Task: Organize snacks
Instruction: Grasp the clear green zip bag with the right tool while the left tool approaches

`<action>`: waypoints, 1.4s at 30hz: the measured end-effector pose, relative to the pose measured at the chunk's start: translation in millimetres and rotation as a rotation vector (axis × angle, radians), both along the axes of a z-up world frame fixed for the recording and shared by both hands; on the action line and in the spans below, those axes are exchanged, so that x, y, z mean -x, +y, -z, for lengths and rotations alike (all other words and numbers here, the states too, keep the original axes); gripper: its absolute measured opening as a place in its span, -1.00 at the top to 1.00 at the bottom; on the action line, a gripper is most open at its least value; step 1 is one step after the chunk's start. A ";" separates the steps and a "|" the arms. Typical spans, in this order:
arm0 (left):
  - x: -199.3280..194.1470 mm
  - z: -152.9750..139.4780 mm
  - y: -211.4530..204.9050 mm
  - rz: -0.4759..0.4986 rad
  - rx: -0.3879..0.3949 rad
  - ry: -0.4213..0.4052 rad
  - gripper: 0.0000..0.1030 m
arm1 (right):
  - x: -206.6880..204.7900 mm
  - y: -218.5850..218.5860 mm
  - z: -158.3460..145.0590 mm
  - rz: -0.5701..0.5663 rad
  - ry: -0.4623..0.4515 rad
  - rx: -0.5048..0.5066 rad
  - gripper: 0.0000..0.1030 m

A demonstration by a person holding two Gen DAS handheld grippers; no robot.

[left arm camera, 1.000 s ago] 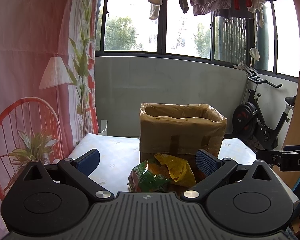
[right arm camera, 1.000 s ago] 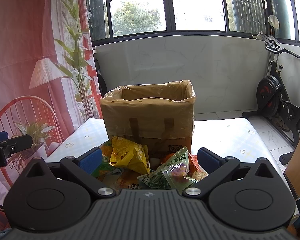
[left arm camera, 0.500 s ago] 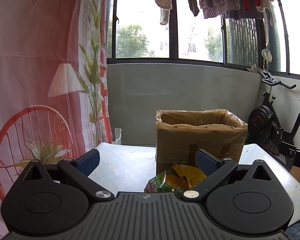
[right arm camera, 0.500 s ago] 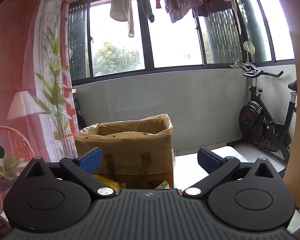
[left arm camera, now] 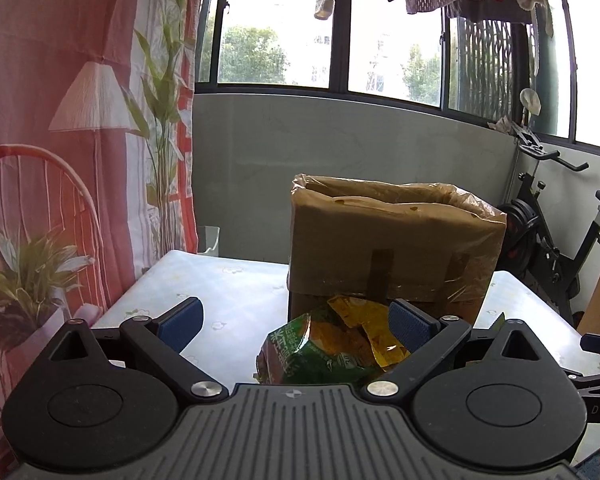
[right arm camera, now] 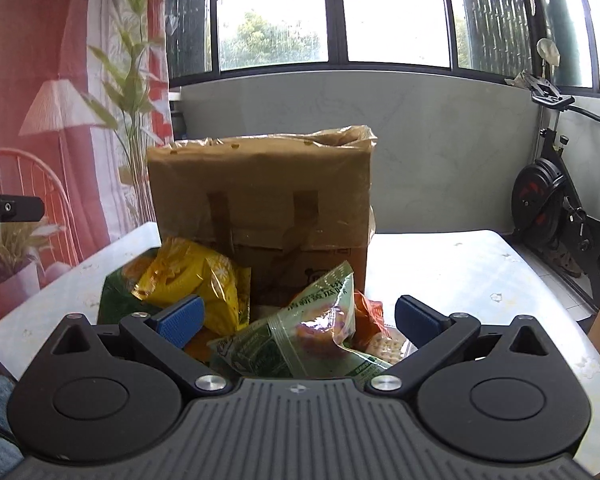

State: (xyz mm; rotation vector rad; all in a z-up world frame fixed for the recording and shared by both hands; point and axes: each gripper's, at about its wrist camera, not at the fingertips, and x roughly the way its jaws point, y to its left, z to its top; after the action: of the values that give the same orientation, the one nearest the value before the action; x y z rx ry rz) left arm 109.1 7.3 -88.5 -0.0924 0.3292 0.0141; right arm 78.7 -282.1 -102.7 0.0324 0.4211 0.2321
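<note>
A brown cardboard box (left arm camera: 392, 248) lined with a plastic bag stands open on the white table (left arm camera: 220, 288); it also shows in the right wrist view (right arm camera: 260, 208). Snack packets lie heaped in front of it: a green packet (left arm camera: 312, 356), a yellow packet (right arm camera: 196, 280), a clear green-printed packet (right arm camera: 304, 336) and an orange one (right arm camera: 368, 312). My left gripper (left arm camera: 296, 324) is open and empty, short of the pile. My right gripper (right arm camera: 298, 316) is open and empty, with the clear packet showing between its fingers.
A curtain printed with a lamp and plants (left arm camera: 80, 120) hangs at the left. An exercise bike (right arm camera: 560, 204) stands at the right beyond the table edge. Windows and hanging laundry are behind. Bare table shows left (left arm camera: 204, 280) and right (right arm camera: 460, 272) of the box.
Both grippers have tilted back down toward the table. The right view shows the snack pile close in front again, and the left view has shifted so the box sits right of centre. Both stay open.
</note>
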 end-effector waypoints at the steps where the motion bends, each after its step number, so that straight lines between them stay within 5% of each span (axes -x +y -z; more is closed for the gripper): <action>1: -0.2 6.5 0.0 -0.003 -0.027 0.013 -0.92 | -3.4 0.1 3.8 -0.007 0.002 0.027 -1.00; 9: -10.1 27.0 -1.4 0.000 -0.064 0.024 -0.92 | -17.0 27.4 38.6 -0.134 0.002 0.263 -1.00; 14: -19.6 38.3 -3.5 0.025 -0.088 0.074 -0.92 | -29.0 37.1 53.5 -0.166 0.031 0.328 -0.94; 34: -44.1 72.9 -3.3 0.055 -0.040 0.235 -0.84 | -56.3 26.8 71.7 -0.088 0.102 0.275 -0.86; 42: -42.4 73.5 -3.2 0.087 -0.004 0.260 -0.71 | -47.5 22.0 68.7 -0.126 0.093 0.233 -0.55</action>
State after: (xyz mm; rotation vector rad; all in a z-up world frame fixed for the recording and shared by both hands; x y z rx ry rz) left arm 151.5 4.1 -162.0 -0.0725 0.5923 -0.0602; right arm 126.2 -260.2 -171.5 -0.2130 0.5409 0.3047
